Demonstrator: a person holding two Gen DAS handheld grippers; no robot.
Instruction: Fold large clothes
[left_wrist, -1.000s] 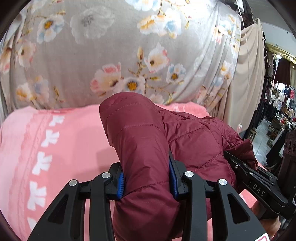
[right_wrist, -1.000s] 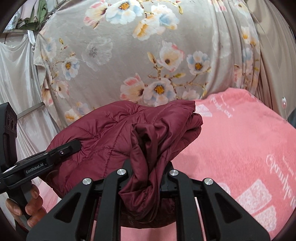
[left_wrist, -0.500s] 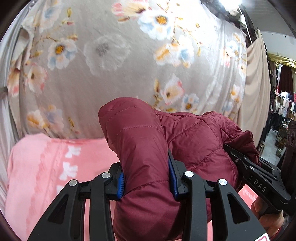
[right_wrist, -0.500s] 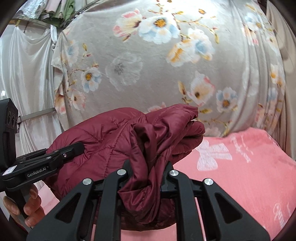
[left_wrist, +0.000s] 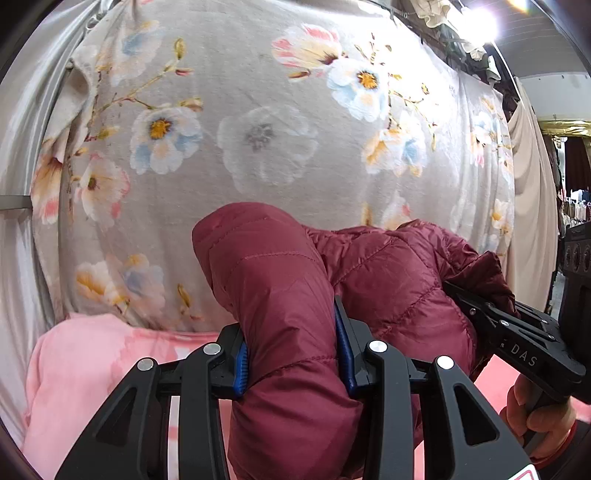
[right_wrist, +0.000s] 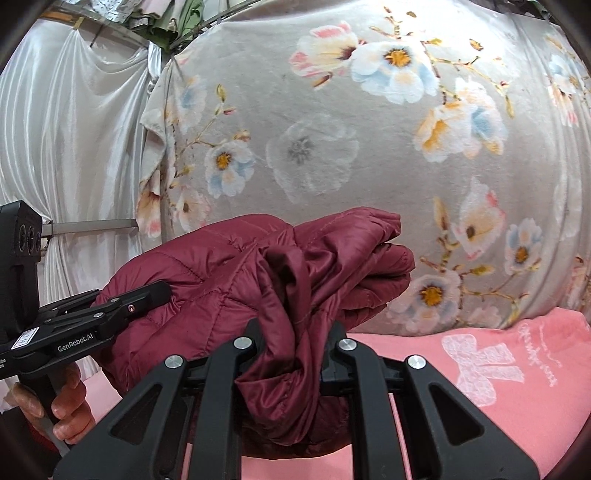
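A dark red quilted jacket (left_wrist: 388, 280) is bundled into a thick fold and held in the air above the pink blanket (left_wrist: 88, 362). My left gripper (left_wrist: 291, 354) is shut on one puffy end of it, blue pads pressing both sides. My right gripper (right_wrist: 295, 343) is shut on a bunch of the jacket (right_wrist: 229, 280) at its other end, thin lining fabric squeezed between the fingers. Each wrist view shows the other gripper at the bundle's far side, with a person's hand (right_wrist: 66, 406) on its handle.
A grey floral blanket (left_wrist: 258, 140) hangs as a backdrop straight ahead. The pink blanket (right_wrist: 498, 369) with white bow patterns covers the surface below. White satin drapes (right_wrist: 74, 147) hang to the left, a beige curtain (left_wrist: 532, 206) and shop racks to the right.
Both grippers have lifted the jacket bundle and swung it across; the pink blanket has dropped low in both views and the floral backdrop now fills them. Both grips are unchanged.
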